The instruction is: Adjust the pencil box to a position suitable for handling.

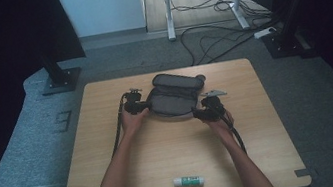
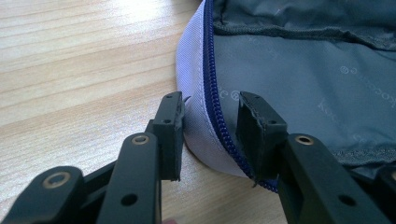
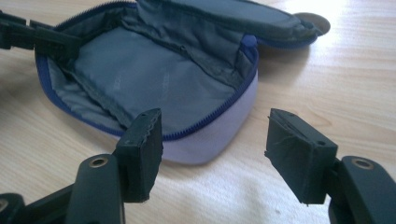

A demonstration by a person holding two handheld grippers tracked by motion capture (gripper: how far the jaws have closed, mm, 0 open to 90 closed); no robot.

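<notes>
an open grey fabric pouch with a blue zipper lies toward the far middle of the light wooden table, its lid flap folded back on the side away from the person. the left gripper sits at the pouch's left end; in the left gripper view its jaws straddle the pouch's rim, one pad outside on the pale wall and one inside against the lining, clamped on that zipper edge. the right gripper is at the pouch's right near corner; in the right gripper view its jaws stand apart with nothing between them, just short of the pouch's wall. a white and green glue stick lies well nearer the person than the pouch, close to the table's near edge.
</notes>
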